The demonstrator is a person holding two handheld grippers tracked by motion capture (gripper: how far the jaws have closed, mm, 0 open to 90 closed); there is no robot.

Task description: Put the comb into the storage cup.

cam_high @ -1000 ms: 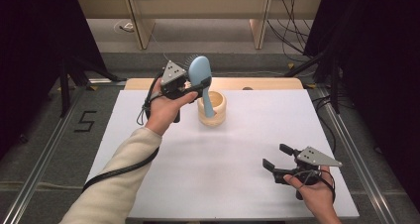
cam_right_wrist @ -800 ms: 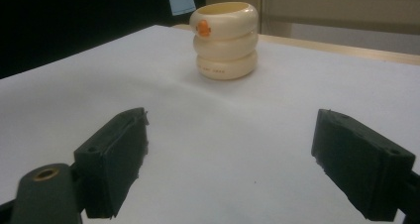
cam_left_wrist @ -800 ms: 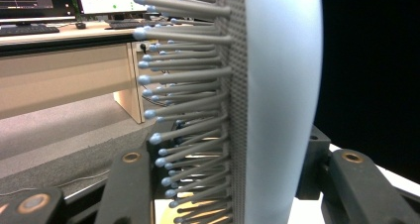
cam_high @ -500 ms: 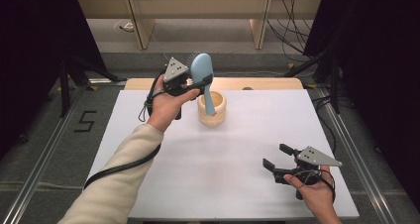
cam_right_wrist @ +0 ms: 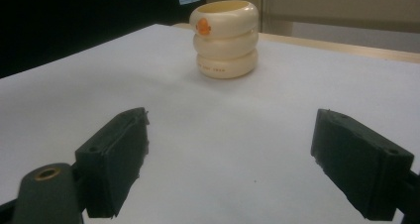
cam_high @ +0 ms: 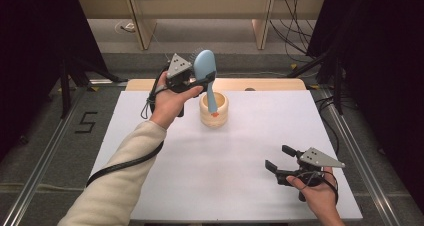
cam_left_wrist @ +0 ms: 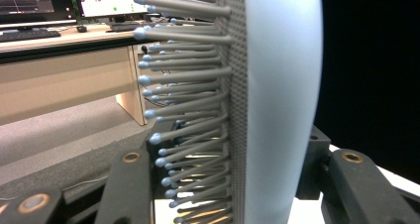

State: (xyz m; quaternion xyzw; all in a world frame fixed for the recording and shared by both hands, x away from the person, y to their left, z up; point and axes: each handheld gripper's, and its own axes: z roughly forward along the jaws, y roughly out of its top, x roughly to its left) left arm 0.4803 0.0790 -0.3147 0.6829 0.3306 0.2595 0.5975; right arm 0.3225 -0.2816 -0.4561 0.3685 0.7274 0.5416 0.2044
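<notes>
Hairbrush (cam_high: 204,66) sits higher in left tool's (cam_high: 197,81) clamp – handle over cup (cam_high: 214,108); right tool (cam_high: 280,158) gapes.

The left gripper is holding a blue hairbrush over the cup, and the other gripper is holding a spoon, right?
Not quite. The right gripper holds nothing: the right gripper view shows its jaws wide apart over bare table. The left gripper does hold the blue hairbrush over the cup.

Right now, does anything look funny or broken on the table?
Nothing looks broken or spilled. The left gripper holds a blue hairbrush by its head, handle pointing down over the cream ringed cup. The right gripper waits open above the table.
</notes>
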